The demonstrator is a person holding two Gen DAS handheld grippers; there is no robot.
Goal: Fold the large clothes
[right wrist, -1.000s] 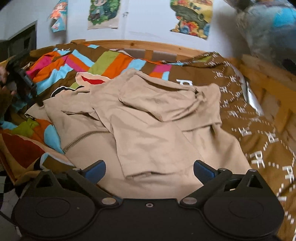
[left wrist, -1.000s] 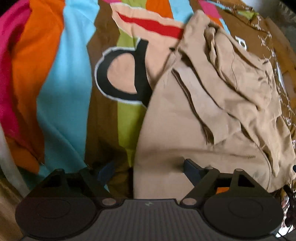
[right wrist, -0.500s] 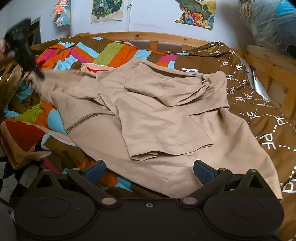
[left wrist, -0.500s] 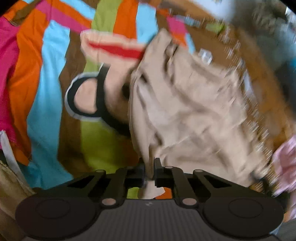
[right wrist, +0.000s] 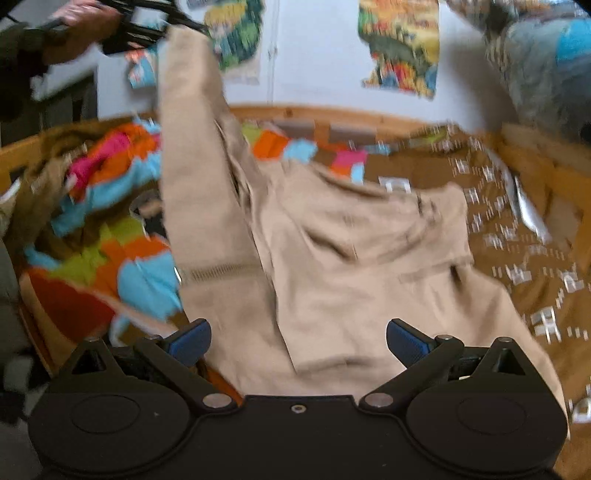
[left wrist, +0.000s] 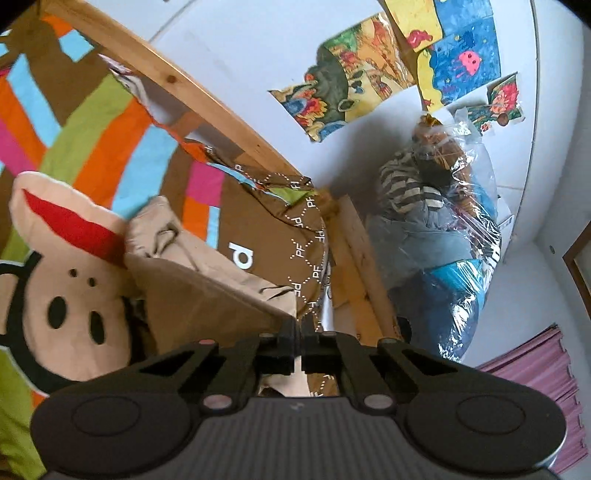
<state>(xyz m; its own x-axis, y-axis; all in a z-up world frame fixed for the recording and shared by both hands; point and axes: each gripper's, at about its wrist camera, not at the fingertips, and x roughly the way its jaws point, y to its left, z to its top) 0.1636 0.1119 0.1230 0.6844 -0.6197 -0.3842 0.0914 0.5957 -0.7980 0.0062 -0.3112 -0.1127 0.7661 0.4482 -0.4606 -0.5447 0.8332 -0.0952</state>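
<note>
Right gripper point(right wrist: 297, 341): blue-padded jaws spread wide, nothing between them, poised just above the near hem of the tan garment point(right wrist: 332, 280). Garment body lies crumpled on the bed, partly over the striped quilt point(right wrist: 107, 236) and partly over the brown patterned cover point(right wrist: 524, 236); a zipper line shows at its left edge.

Left gripper point(left wrist: 298, 345): jaws pressed together, clamped on a corner of the tan garment point(left wrist: 207, 295). In the right wrist view this gripper point(right wrist: 133, 22) sits high at upper left in a hand point(right wrist: 79, 27), one section of cloth hanging from it in a long drape.

Beyond: wooden bed frame point(left wrist: 207, 107), wall posters point(left wrist: 332, 92), plastic-wrapped bundle point(left wrist: 450, 236). Right view motion-blurred.
</note>
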